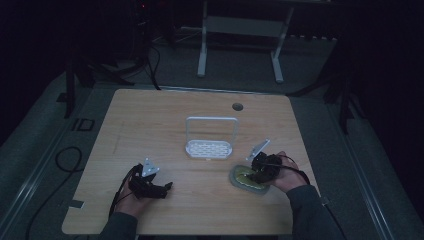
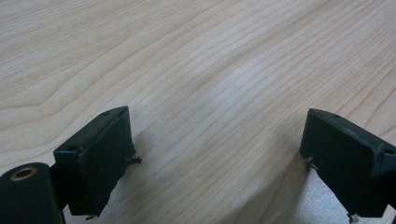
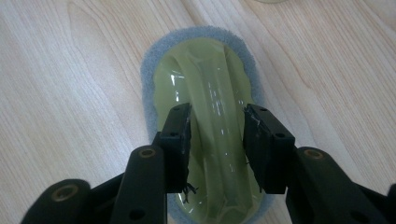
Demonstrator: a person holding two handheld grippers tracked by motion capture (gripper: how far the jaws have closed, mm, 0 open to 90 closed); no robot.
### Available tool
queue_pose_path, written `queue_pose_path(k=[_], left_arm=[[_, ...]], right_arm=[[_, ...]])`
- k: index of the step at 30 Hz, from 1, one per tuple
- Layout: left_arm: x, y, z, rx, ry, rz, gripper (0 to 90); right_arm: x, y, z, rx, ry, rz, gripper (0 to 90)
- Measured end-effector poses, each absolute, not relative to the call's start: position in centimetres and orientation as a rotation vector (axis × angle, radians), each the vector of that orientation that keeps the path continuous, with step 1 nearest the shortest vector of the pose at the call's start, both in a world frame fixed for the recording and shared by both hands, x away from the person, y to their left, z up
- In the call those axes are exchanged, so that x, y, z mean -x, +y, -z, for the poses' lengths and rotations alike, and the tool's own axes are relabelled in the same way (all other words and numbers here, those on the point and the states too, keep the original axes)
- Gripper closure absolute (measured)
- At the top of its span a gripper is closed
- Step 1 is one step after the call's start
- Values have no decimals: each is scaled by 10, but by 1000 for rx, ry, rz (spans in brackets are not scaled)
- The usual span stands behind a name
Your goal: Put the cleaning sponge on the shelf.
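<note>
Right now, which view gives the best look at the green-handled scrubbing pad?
The right gripper view: the scrubbing pad sits close up, its glossy green handle ridge between the right tool's jaws. The high view shows it small and dim under the hand; the left gripper view shows bare table.

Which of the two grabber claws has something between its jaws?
The right gripper. Its jaws stand on either side of the raised green handle of the scrubbing sponge. The left gripper is open over bare table.

A dim lab or test room. A bare wooden table (image 1: 200, 200) stands on grey carpet, with cables (image 1: 65, 160) trailing across the floor and a white metal stand frame (image 1: 240, 45) beyond it.
</note>
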State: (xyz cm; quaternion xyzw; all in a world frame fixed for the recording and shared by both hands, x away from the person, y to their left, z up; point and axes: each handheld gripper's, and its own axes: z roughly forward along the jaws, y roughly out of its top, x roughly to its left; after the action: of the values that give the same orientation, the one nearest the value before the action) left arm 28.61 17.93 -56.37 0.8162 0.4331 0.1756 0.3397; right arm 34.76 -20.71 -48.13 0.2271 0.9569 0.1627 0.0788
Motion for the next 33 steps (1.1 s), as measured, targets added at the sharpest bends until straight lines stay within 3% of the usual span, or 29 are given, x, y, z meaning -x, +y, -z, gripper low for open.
queue_pose_path(k=[33], left_arm=[[-286,179,564,-2124,1129,-456,95]], right_arm=[[-362,-200,478,-590,3004,-344,671]])
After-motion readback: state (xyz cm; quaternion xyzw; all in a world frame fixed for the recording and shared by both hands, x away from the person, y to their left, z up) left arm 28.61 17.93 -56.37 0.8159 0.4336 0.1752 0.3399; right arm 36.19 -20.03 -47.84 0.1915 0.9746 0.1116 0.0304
